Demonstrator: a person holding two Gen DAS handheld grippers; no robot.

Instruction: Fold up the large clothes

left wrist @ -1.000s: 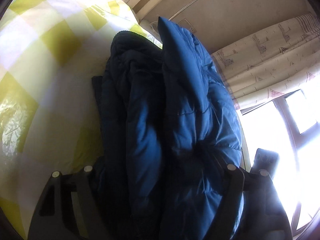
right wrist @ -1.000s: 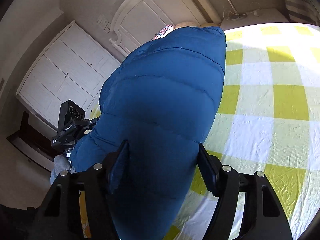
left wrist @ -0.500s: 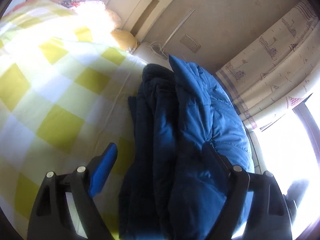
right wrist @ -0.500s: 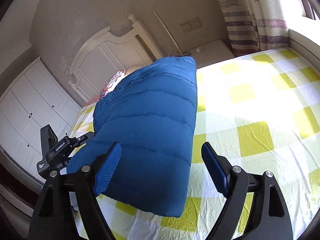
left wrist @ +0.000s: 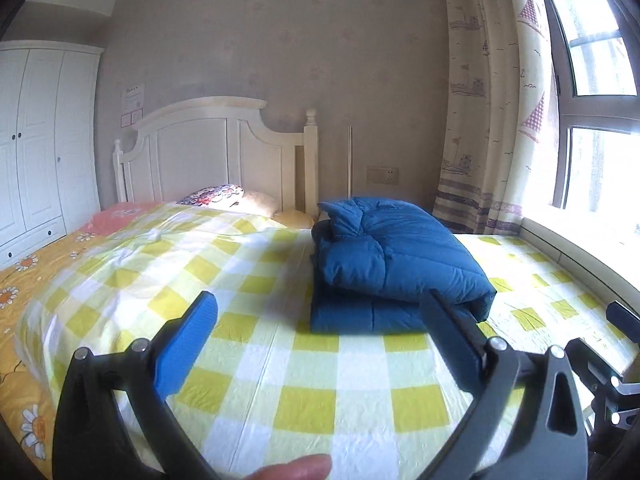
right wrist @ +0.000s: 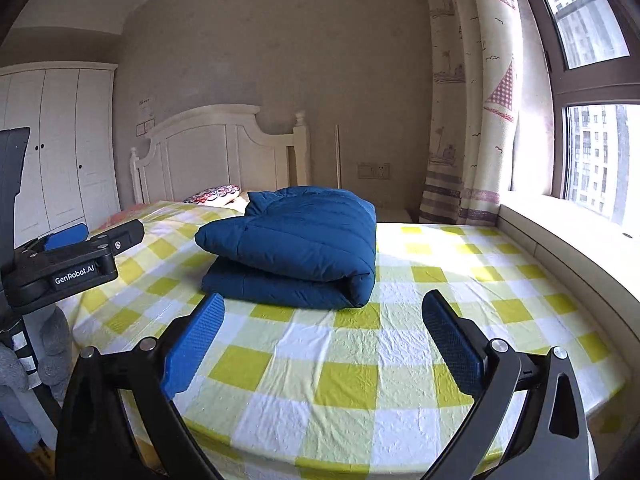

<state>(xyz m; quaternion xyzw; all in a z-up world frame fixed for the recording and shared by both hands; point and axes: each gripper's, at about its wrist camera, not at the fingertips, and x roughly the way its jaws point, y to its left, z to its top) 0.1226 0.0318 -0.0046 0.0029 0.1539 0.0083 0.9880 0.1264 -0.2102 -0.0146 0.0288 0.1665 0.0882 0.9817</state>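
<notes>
Left wrist: fingertip at bottom | right wrist: left hand-held gripper

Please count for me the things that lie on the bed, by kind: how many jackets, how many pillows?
Blue jacket, folded: 1
Pillows by the headboard: 2, one patterned and one pale, partly hidden
Total: 3
</notes>
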